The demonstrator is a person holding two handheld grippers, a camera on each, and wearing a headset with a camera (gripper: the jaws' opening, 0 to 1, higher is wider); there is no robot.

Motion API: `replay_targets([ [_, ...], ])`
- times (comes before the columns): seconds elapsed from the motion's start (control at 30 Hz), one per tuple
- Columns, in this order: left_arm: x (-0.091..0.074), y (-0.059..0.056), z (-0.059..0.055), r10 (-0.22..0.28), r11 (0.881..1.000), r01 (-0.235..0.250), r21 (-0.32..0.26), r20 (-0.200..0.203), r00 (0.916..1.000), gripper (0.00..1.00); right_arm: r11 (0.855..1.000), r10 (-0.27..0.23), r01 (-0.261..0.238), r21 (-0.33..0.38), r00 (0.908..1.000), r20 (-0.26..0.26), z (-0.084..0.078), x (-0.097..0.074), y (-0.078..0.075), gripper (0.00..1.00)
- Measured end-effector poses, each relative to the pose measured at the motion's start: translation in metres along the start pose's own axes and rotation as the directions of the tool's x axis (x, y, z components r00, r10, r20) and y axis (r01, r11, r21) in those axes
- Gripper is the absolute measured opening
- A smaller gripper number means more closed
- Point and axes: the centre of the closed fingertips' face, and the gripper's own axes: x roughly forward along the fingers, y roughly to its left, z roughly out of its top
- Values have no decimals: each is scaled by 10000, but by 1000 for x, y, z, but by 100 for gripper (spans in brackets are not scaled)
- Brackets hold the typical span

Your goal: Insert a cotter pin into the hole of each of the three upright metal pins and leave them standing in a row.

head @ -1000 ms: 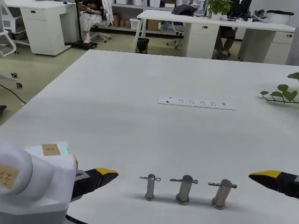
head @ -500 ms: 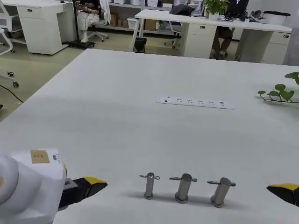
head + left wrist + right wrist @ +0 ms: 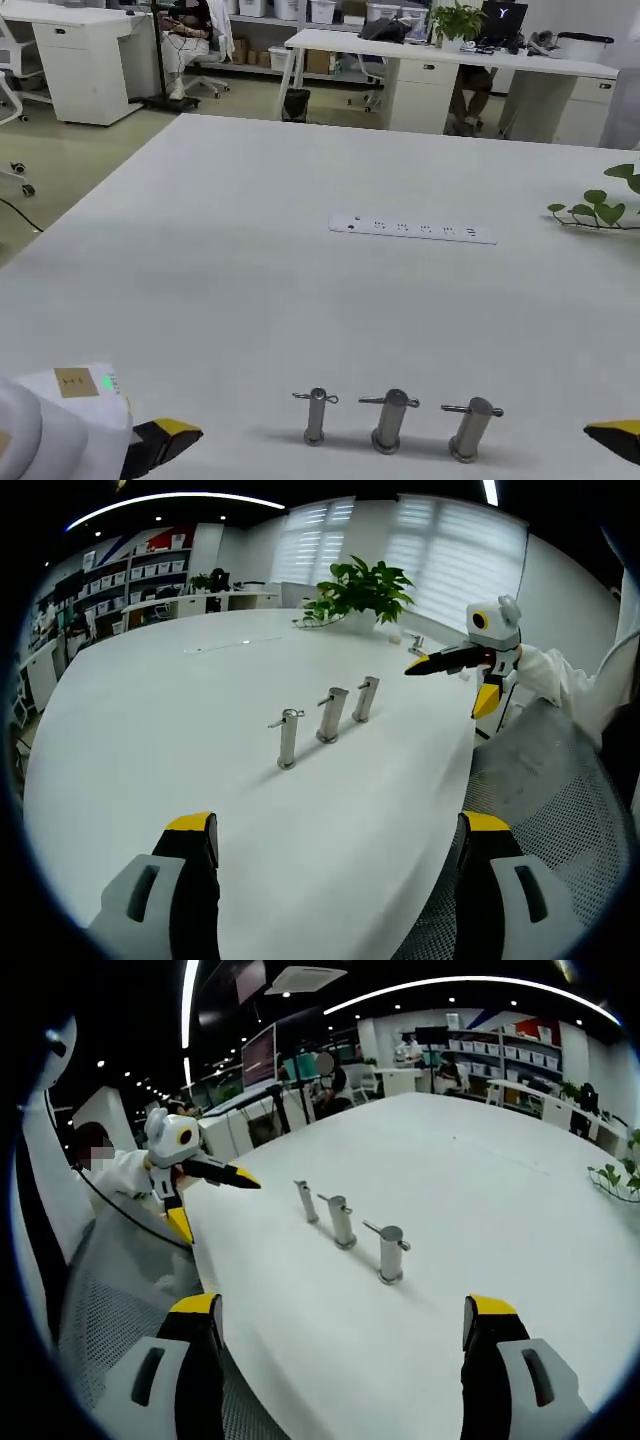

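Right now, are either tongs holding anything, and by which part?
Nothing is held. The left tongs and right tongs are both open and empty, well clear of the row of metal pins standing on the table.

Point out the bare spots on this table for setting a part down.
Widest bare patch: between the row of metal pins and the power strip. The table left of the strip, out to its edge, is bare. Crowded: the near edge, where the left tool and right tool flank the pins; plant sprigs take the far right.
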Motion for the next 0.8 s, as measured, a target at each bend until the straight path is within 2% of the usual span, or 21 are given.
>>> replay_targets([
  [0.03,0,-1,-1,-10,10000,10,3,-92,10000,99,10000,-2,2,40,10000,-68,-1,1,0,98],
  [0.17,-1,-6,-1,-278,9994,277,-182,-29,9996,99,9999,-40,40,106,10000,12,-1,0,-1,98],
  [0.27,-2,-1,-1,-28,9998,29,-194,12,10000,99,9998,-195,195,40,9998,29,0,-1,-3,98],
  [0.37,-2,0,-2,6,9997,-9,-246,-86,10000,99,9996,-294,294,2,9996,10,-1,-2,-5,98],
  [0.43,-3,-1,-2,-58,9995,54,-298,-126,9999,99,9986,-534,534,31,9985,148,2,-3,-8,98],
  [0.47,-3,0,-1,-66,9995,62,-311,-125,9999,99,9984,-552,549,123,9982,248,4,-3,-8,98],
  [0.53,-3,4,2,124,9995,-124,-283,10,9999,99,9934,-813,762,858,9950,577,9,-3,-12,98],
  [0.57,-3,5,2,174,9994,-174,-283,23,9998,99,9930,-662,595,1024,9958,635,10,-4,-11,98],
  [0.67,-4,5,4,169,9993,-167,-328,60,9998,98,9936,-597,528,1000,9959,673,11,-5,-9,98],
  [0.7,-4,5,2,164,9992,-163,-368,20,9999,97,9938,-604,540,968,9961,645,11,-5,-9,98],
  [0.77,-3,5,-6,148,9983,-169,-558,-372,9992,94,9935,-645,584,975,9961,604,10,-4,-8,98],
  [0.8,-3,5,-16,114,9968,-180,-779,-853,9963,93,9934,-633,574,994,9964,570,8,-4,-7,98],
])
